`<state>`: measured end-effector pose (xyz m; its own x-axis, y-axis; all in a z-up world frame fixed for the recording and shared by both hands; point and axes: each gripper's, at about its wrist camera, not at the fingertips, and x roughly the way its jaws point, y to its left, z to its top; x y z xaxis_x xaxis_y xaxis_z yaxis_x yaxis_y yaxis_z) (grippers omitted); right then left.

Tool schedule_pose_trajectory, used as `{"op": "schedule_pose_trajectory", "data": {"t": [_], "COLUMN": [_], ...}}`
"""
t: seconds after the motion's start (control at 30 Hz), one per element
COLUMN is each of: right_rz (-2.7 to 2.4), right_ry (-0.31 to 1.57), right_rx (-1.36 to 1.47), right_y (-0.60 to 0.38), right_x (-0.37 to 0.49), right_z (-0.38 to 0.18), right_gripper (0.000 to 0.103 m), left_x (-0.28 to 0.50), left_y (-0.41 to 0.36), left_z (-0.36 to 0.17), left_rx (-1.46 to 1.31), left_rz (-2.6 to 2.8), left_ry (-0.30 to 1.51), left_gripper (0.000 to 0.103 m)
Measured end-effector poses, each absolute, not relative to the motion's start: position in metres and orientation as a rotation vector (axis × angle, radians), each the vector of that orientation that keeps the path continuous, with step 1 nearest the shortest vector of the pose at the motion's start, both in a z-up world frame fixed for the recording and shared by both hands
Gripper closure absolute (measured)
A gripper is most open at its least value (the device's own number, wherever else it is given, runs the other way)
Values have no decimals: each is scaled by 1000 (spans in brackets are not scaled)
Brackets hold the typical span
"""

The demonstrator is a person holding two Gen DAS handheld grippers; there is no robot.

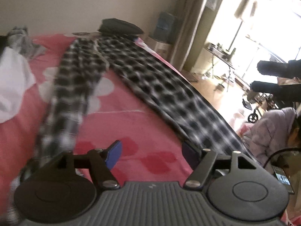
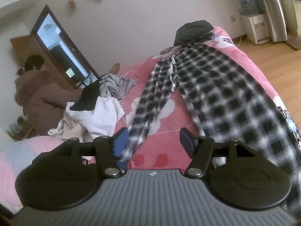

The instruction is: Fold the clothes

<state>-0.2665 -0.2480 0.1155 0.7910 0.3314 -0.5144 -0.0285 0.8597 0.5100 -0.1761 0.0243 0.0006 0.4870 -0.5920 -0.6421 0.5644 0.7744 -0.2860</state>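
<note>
1. My left gripper (image 1: pixel 150 152) is open, jaws spread, only pink bedsheet (image 1: pixel 131 116) showing between the blue pads.
2. My right gripper (image 2: pixel 153 143) is open too; the narrow leg's hem hangs against the left pad, not pinched.
3. Checked trousers (image 2: pixel 216 86) lie flat on the bed, waistband at the far end, two legs running toward me in a V.
4. One leg lies wide along the bed's edge, the other is bunched narrow beside it.
5. Black garment (image 2: pixel 191 31) sits at the far end, touching the waistband.
6. Pile of white, grey and black clothes (image 2: pixel 101 101) lies well apart, on the other side of the bed.
7. Person in a puffy coat (image 2: pixel 41 94) sits beyond the pile.
</note>
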Motion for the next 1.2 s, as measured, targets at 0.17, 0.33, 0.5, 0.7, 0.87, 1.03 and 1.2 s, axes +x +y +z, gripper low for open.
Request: {"op": "schedule_pose_trajectory", "data": {"t": [0.17, 0.33, 0.5, 0.7, 0.87, 1.03, 1.2], "right_rz": [152, -3, -124, -166, -79, -22, 30], "right_ry": [669, 721, 739, 751, 850, 1043, 1095], "right_rx": [437, 436, 646, 706, 693, 554, 421], "right_y": [-220, -195, -188, -189, -183, -181, -175], "right_x": [-266, -283, -311, -308, -277, -195, -119], "right_z": [139, 143, 126, 119, 102, 66, 22], "right_gripper": [25, 23, 23, 23, 16, 16, 16], "left_x": [-173, -174, -172, -162, -154, -142, -133], "left_y": [50, 64, 79, 90, 89, 87, 92], "left_z": [2, 2, 9, 12, -3, -23, -28], "left_rx": [-98, -134, -192, -175, -109, -106, -116], "left_rz": [-690, -694, -669, -593, -517, -493, -478], "left_ry": [803, 811, 789, 755, 741, 813, 829], "left_gripper": [22, 16, 4, 0, 0, 0, 0]}}
